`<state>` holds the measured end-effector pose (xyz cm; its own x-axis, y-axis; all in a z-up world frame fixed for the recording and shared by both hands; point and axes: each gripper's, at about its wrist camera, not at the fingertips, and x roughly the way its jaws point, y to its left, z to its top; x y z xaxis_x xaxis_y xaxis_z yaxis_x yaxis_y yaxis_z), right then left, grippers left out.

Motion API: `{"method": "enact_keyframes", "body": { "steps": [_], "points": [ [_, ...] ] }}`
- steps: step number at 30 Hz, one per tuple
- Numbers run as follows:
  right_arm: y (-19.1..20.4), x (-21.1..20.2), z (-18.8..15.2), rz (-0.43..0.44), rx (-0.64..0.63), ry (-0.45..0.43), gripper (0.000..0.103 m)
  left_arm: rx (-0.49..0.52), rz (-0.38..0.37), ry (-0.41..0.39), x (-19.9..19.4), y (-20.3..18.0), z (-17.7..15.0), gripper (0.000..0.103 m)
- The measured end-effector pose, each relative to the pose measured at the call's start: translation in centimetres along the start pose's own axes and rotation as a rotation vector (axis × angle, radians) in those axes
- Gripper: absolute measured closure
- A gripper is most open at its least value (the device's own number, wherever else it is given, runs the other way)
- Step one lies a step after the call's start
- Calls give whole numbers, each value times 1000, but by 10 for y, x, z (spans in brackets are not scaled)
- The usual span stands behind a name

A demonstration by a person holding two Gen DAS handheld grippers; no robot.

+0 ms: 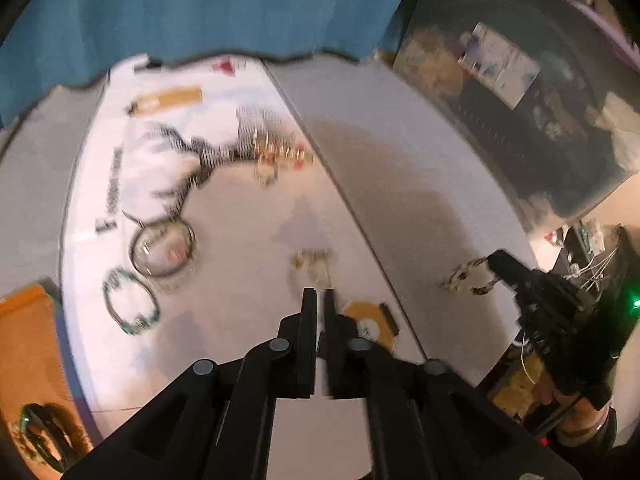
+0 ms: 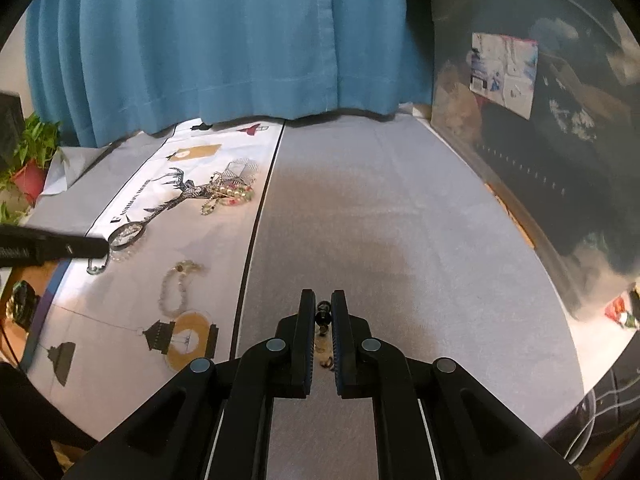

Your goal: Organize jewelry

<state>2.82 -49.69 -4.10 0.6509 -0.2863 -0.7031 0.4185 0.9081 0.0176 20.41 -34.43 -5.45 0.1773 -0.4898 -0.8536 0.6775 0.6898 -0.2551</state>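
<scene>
Jewelry is spread over a white printed cloth (image 2: 132,184) on the left half of a grey table (image 2: 400,220): a tangled heap of gold and bead chains (image 2: 228,194) far back, a dark metal bangle (image 1: 162,250) nearer, a green-beaded bracelet (image 1: 130,306) just beside it, and a pale bead bracelet (image 2: 178,290) near the printed yellow lamp. The left wrist view is smeared by motion, so the heap and the small gold piece (image 1: 312,262) ahead of the left gripper (image 1: 319,294) cannot be made out in detail; whether anything thin is caught between that gripper's fingers is not clear, though they stand almost together with only a sliver of gap and nothing visible in it. The right gripper (image 2: 322,298) is closed on a dark beaded bracelet (image 2: 323,316), whose beads show between its fingers; in the left view the same bracelet (image 1: 470,278) dangles as a loop from the tip, above the bare grey half of the table. Most of that bracelet is hidden behind the fingers in the right view. Both grippers tilt downward toward the tabletop. A hand (image 1: 568,404) grips the right tool's handle at the lower right edge, partly cut off. A blue curtain (image 2: 224,40) hangs behind the table, and a clear bin (image 2: 540,128) with blurred contents stands at the right.
</scene>
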Motion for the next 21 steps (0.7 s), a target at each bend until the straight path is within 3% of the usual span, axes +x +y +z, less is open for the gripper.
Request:
{"method": "enact_keyframes", "body": {
  "steps": [1, 3, 12, 14, 15, 17, 21],
  "points": [
    [-1, 2, -1, -4, 4, 7, 95, -3, 16, 17, 8, 1, -1, 84],
    [-5, 10, -3, -16, 15, 23, 95, 5, 51, 27, 21, 1, -3, 80],
    [-12, 21, -13, 0, 33, 47, 95, 65, 101, 91, 65, 0, -4, 78],
    [-12, 25, -15, 2, 34, 56, 95, 88, 106, 66, 67, -2, -3, 76],
    [-13, 27, -16, 2, 35, 60, 95, 96, 110, 65, 68, -4, -4, 77],
    [-14, 31, -19, 6, 42, 74, 95, 124, 126, 71, 69, -7, -5, 101],
    [-15, 27, -18, 15, 52, 67, 95, 55, 91, 56, 59, 0, -5, 100]
  ]
}}
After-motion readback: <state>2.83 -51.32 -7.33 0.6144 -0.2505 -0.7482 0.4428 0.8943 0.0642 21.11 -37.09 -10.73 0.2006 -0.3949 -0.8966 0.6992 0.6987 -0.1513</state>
